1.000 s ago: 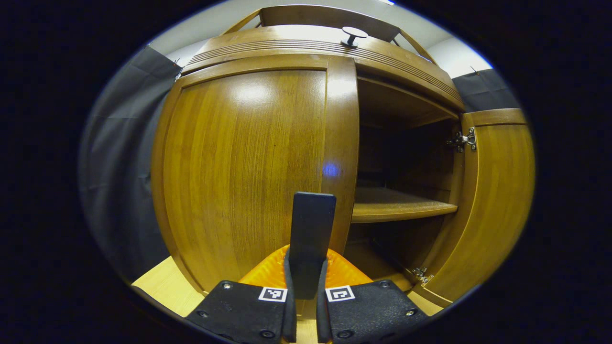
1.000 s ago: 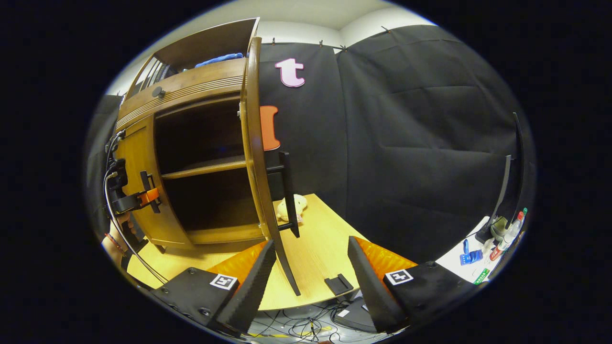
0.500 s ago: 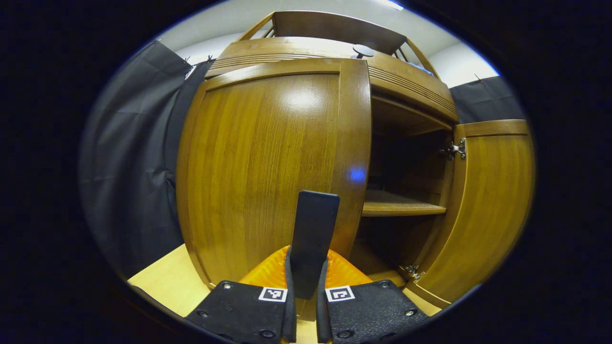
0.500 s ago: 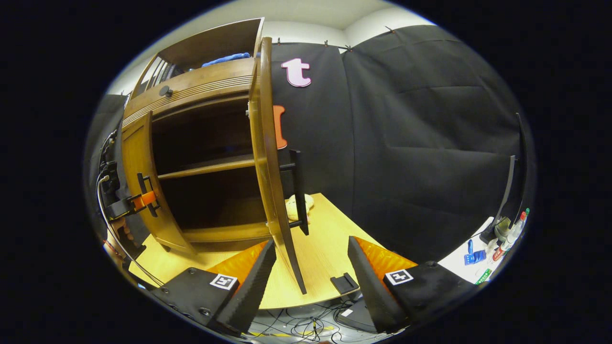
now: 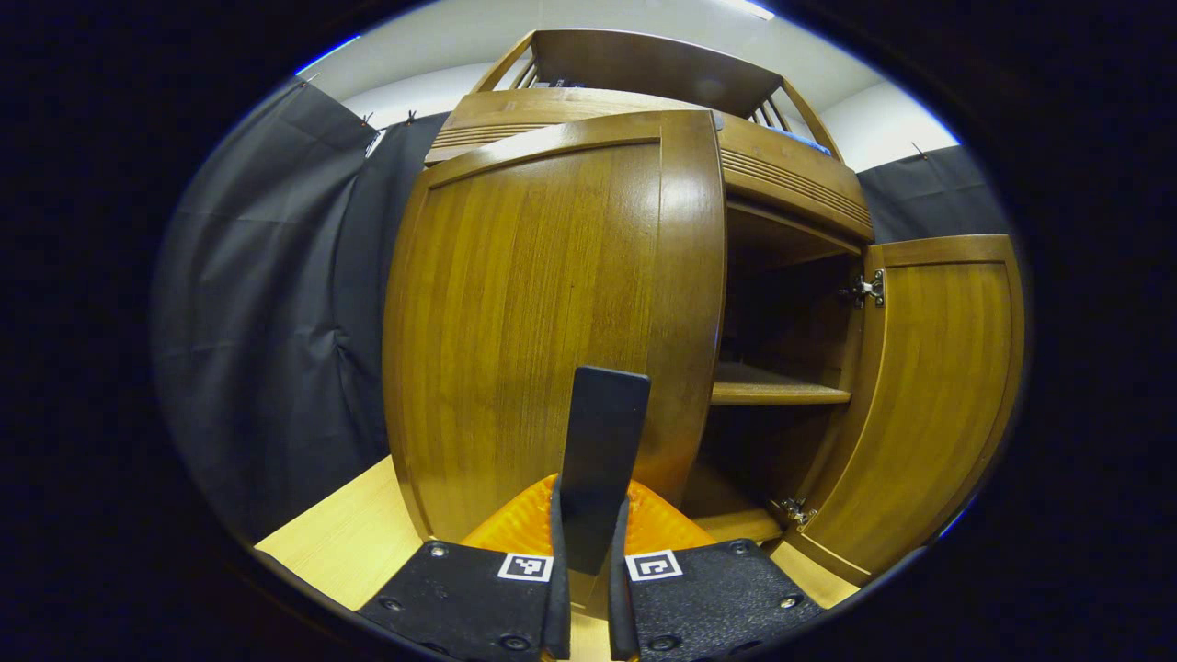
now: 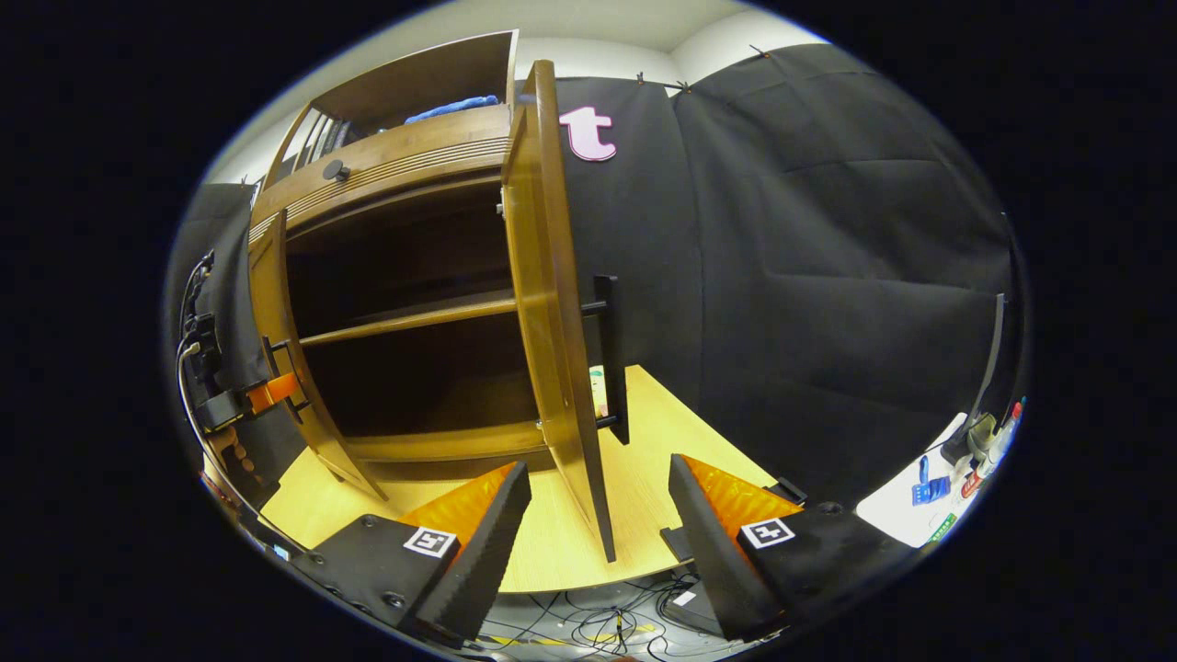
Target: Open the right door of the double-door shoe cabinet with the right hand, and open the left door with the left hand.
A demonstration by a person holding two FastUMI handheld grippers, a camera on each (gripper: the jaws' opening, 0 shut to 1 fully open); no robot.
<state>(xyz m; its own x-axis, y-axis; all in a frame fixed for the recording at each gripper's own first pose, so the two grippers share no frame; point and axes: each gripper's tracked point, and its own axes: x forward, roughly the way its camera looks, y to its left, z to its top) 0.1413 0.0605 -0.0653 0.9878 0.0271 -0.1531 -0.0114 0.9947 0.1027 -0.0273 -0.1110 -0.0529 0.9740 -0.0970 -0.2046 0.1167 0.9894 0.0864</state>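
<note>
Black cloth walls (image 6: 828, 276), white ceiling (image 6: 598, 18) above — light wood tabletop (image 6: 662, 432), cable tangle on floor (image 6: 598, 630) below

Shoe cabinet (image 5: 552, 303) is showing warm brown wood w/ vertical grain, glossy glare on the left door (image 5: 542, 313). Door handle (image 5: 599, 455) is looking matte black. Fingers (image 6: 478, 542) are showing black pads, orange backs, b/w square markers. Surface (image 6: 634, 515) is showing pale yellow wood. Blue cloth (image 6: 451, 108) is lying on top, far side.
</note>
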